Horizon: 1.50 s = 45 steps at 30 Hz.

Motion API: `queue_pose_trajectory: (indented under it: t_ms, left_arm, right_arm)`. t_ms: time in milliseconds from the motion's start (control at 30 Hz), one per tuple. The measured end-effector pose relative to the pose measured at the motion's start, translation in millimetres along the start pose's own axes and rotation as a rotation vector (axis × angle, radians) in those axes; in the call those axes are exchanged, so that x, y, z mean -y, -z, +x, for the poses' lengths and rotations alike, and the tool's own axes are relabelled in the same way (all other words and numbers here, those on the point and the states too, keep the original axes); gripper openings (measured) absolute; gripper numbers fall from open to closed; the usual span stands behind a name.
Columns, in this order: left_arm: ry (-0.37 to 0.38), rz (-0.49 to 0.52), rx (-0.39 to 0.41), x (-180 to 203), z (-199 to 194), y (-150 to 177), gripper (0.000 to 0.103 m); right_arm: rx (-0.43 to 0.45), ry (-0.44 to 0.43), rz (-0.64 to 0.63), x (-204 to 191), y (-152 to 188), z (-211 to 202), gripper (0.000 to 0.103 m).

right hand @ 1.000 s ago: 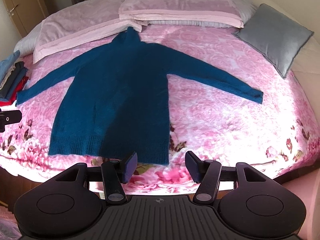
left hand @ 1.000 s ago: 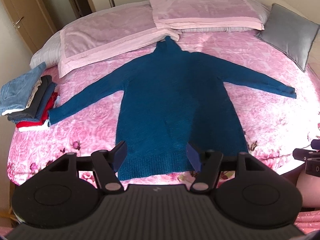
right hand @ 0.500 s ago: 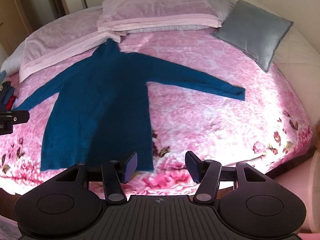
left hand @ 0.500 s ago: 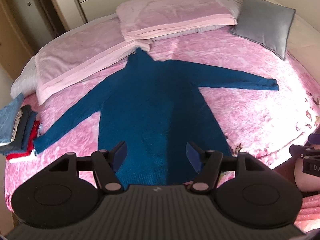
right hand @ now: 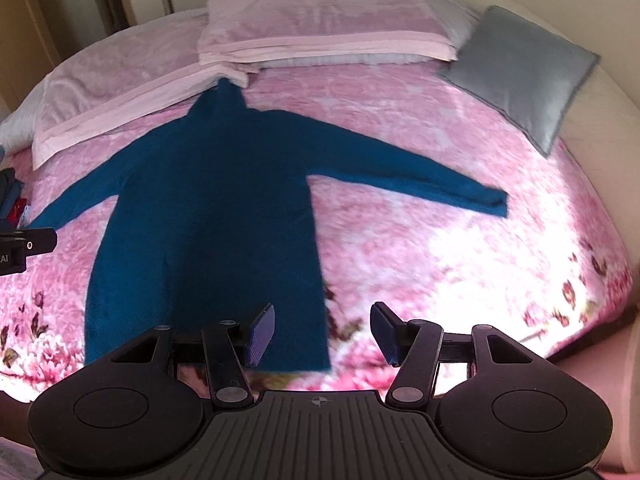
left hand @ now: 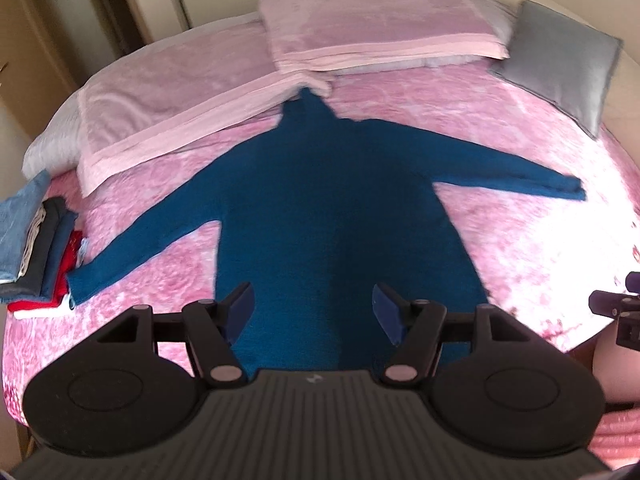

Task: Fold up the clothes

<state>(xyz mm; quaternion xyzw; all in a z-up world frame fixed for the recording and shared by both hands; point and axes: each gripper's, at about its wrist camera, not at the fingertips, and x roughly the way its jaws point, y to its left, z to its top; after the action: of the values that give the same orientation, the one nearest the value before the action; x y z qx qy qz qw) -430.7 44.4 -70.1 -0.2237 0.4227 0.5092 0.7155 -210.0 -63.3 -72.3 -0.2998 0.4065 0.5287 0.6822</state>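
Both my left gripper [left hand: 313, 309] and right gripper [right hand: 322, 330] hang with jaws apart and nothing between them, above the near hem of the blue sweater [left hand: 320, 208]. It lies flat on the pink bedspread [right hand: 460, 264], sleeves spread, collar toward the pillows [left hand: 360, 32]. No fold is started; I judge the next move is reaching out to pinch a sleeve cuff [right hand: 494, 204] and bringing it across the body.

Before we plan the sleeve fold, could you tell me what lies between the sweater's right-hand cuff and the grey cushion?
Only bare pink floral bedspread: the right wrist view shows nothing between the blue sweater's cuff and the grey cushion.
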Motion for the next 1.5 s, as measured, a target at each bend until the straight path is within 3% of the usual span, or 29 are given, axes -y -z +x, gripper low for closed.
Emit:
queue_pose_trajectory:
  t_ms: [500, 767, 867, 1033, 1333, 1500]
  left_arm:
    - [-0.071, -0.176, -0.069, -144, 92, -36, 0.062]
    - [-0.095, -0.264, -0.108, -204, 132, -31, 0.062]
    - [-0.098, -0.305, -0.116, -229, 154, -22, 0.062]
    - [-0.086, -0.526, -0.091, -287, 197, 8, 0.062]
    - [-0.133, -1.092, -0.008, -393, 278, 82, 0.062]
    - [-0.145, -1.333, 0.107, -435, 312, 108, 0.062]
  right_arm:
    - [-0.046, -0.016, -0.168, -142, -111, 88, 0.057]
    - [-0.072, -0.009, -0.230, -199, -137, 122, 0.057]
    - [-0.077, -0.030, -0.192, -204, -143, 138, 0.057]
    - [-0.097, -0.130, 0.029, -175, -148, 179, 0.057]
    - [-0.183, -0.263, 0.450, -99, -129, 266, 0.057]
    - [-0.240, -0.213, 0.427, -94, -123, 314, 0.057]
